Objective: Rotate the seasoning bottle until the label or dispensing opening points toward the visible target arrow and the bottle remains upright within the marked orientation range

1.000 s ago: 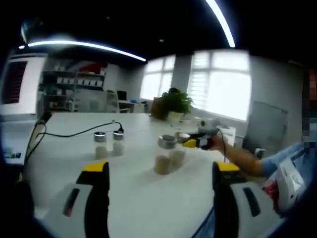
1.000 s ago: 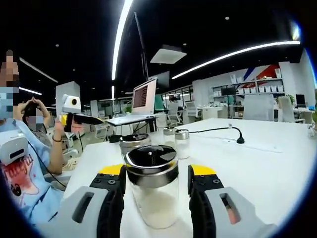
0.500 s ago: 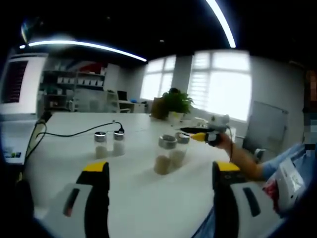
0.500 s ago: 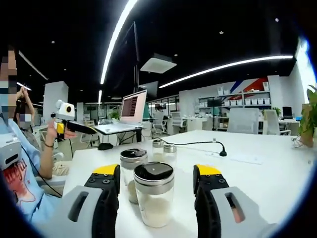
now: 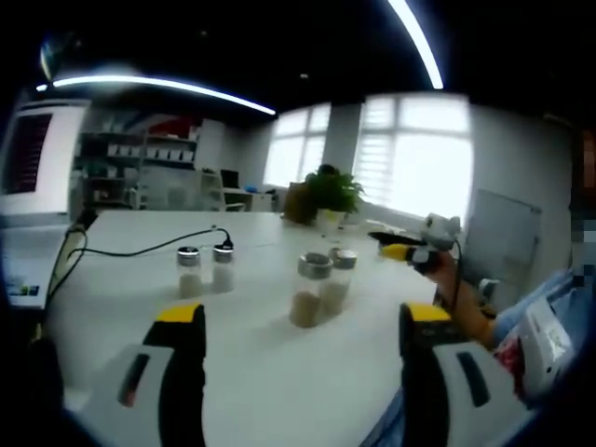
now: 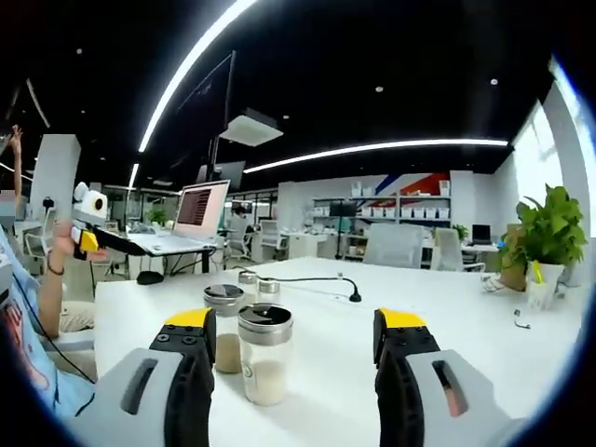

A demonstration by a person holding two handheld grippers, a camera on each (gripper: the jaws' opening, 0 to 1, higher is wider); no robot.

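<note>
- Four jars are standing upright on the white table (image 6: 484, 372): the seasoning bottle (image 6: 264, 354) with pale grains and a dark lid, a second jar (image 6: 223, 326) just behind it holding tan grains, and two small shakers (image 6: 257, 285) farther back.
- The seasoning bottle is now sitting free on the tabletop, ahead of the right gripper (image 6: 293, 358) and closer to its left jaw than its right; a second ago that same bottle was filling the gap between the jaws, so the gripper is pulling back and away from it.
- The right gripper's yellow-tipped jaws are spread wide with nothing between them.
- In the left gripper view, the right gripper (image 5: 410, 251) is being carried off to the right of the bottle (image 5: 340, 278), where a second ago it was at the jars.
- The left gripper (image 5: 303, 349) is hovering well back from the jars, its jaws wide apart and empty, and its view is unchanged over the last second.
- No target arrow or orientation mark can be made out on the table, and the bottle's label is too small to read, so whether the turn meets the mark cannot be told.
- The release and retreat are suggesting the rotation is judged finished, with the bottle left upright.
- A black cable (image 6: 307, 279) is lying beyond the shakers, a laptop (image 6: 191, 219) is open at the far left, and a potted plant (image 6: 540, 242) is standing at the right.
</note>
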